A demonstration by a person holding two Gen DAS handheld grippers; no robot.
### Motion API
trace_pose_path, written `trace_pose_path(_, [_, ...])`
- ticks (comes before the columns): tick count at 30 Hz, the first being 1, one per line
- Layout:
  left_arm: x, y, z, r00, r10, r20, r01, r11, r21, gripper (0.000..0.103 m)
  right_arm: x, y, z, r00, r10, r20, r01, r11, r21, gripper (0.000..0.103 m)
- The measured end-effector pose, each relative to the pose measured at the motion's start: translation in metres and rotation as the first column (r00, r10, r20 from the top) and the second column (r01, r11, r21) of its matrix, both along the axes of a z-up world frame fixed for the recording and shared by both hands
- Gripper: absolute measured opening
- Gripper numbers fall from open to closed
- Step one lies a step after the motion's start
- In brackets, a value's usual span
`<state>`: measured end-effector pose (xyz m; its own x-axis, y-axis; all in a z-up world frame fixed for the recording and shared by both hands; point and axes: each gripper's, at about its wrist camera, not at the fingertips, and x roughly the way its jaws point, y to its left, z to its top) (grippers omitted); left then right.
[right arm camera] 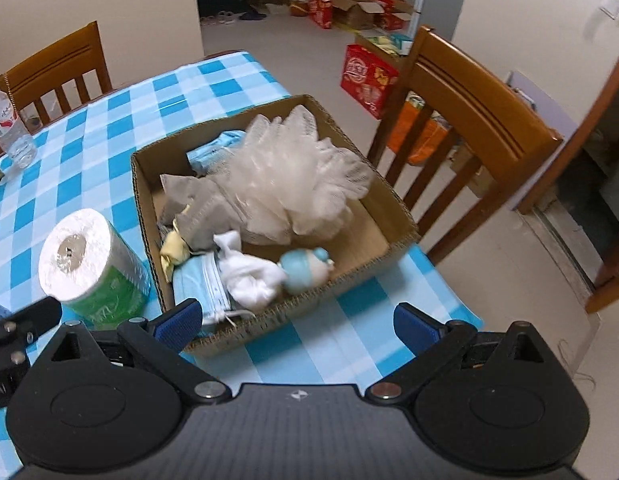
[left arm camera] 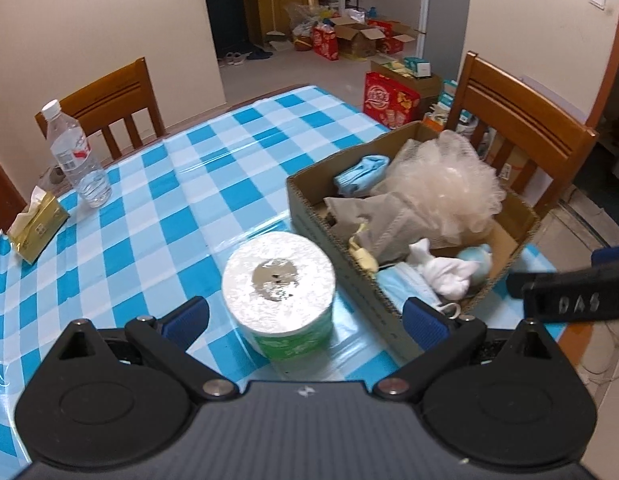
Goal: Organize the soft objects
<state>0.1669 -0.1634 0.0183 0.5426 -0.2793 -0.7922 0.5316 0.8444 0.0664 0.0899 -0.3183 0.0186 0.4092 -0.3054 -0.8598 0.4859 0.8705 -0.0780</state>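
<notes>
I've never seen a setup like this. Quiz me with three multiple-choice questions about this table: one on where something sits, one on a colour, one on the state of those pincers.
1. Where is the toilet paper roll?
A. inside the cardboard box
B. on the tablecloth beside the box
C. on a chair

2. What colour is the tablecloth?
A. red and white
B. plain green
C. blue and white checks

3. How is the left gripper?
A. open, holding nothing
B. shut on the roll
C. shut on a sock

Answers:
1 B: the roll stands upright outside the cardboard box, next to its wall.
2 C: the checks show in both views.
3 A: its blue pads sit wide apart on either side of the roll, not touching it.
</notes>
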Motion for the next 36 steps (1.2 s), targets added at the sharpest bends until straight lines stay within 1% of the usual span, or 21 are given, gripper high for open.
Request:
trace_pose_path(2, [-0.003,-0.002,0.004,1.0,-0.01,-0.005,0.01,1.0,-0.007,0.102,-0.006,0.003,0.002,1.0,-0.011,-0.003,0.011,1.0,-0.012,0.103])
trace_pose_path(6, [-0.008,-0.005,0.007,1.0,-0.012,-0.01,0.012,1.0,0.002,0.102,-0.017,0.007,0.004,1.0,-0.022,-0.001,0.022,1.0,-0.01,0.103])
trace_pose_path(12, [-0.013,-0.006,0.009,1.0,-0.017,-0.015,0.017,1.0,0.003,0.102,-0.025,0.01,0.006,1.0,-0.018,-0.004,0.018,1.0,-0.009,0.103])
trace_pose_path(16, [-0.018,-0.006,0.011,1.0,-0.014,-0.02,0.014,1.0,0.011,0.102,-0.026,0.012,0.008,1.0,-0.011,-0.002,0.011,1.0,-0.006,0.103])
trace_pose_path(36, [-0.025,-0.008,0.016,1.0,-0.012,-0.016,0.012,1.0,0.007,0.102,-0.028,0.011,0.012,1.0,-0.005,0.014,0.005,1.0,-0.011,0.103])
